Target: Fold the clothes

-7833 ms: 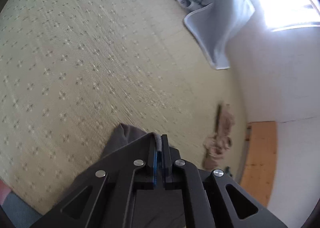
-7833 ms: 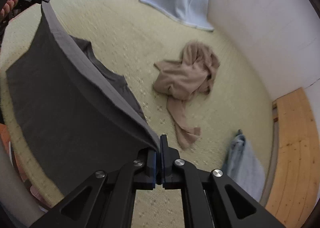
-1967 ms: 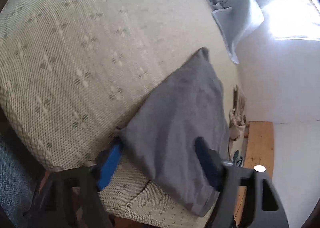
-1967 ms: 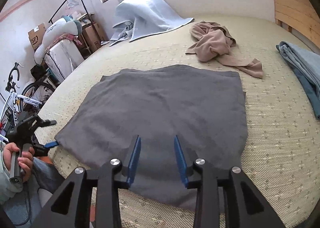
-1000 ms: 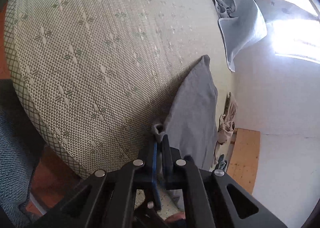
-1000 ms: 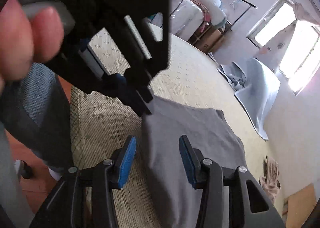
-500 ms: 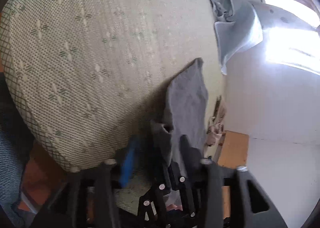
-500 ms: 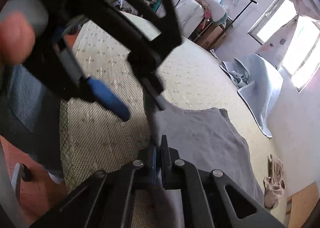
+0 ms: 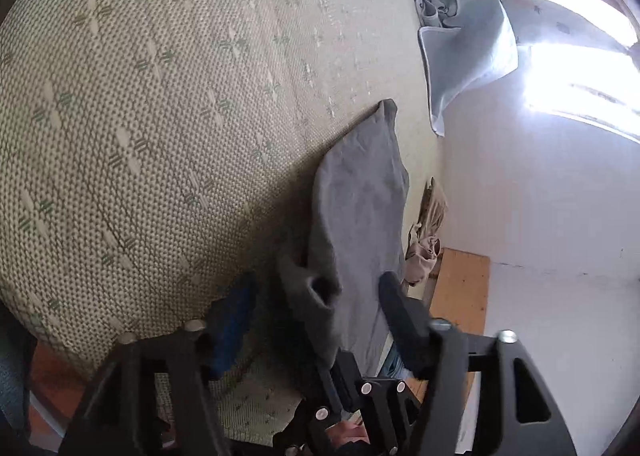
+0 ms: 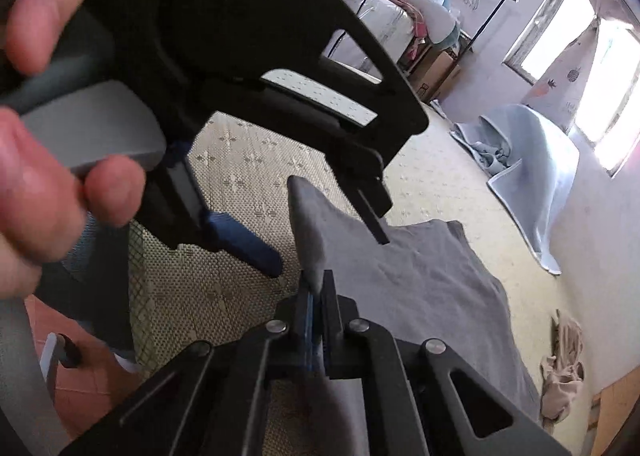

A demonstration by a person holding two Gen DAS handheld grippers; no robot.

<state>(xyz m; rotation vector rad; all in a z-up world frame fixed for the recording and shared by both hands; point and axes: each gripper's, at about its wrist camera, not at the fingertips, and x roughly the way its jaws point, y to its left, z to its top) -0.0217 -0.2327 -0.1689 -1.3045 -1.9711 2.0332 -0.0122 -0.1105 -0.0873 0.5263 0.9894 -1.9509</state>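
A grey garment (image 10: 420,280) lies spread on the patterned bed mat (image 10: 240,172); it also shows in the left wrist view (image 9: 360,192). My right gripper (image 10: 316,296) is shut on the garment's near corner and holds it raised off the mat. My left gripper (image 9: 316,296) is open, its fingers either side of that raised corner, close above the right gripper. In the right wrist view the left gripper (image 10: 324,252) hangs just above, held by a hand (image 10: 48,160).
A tan garment (image 10: 560,372) lies crumpled at the far side of the bed. A pale blue blanket (image 10: 532,172) is heaped by the window wall. A wooden bed frame (image 9: 460,288) borders the mat. A clothes rack and boxes (image 10: 432,56) stand beyond.
My left gripper let go of the grey corner and opened. My right gripper closed on that corner and lifted it slightly.
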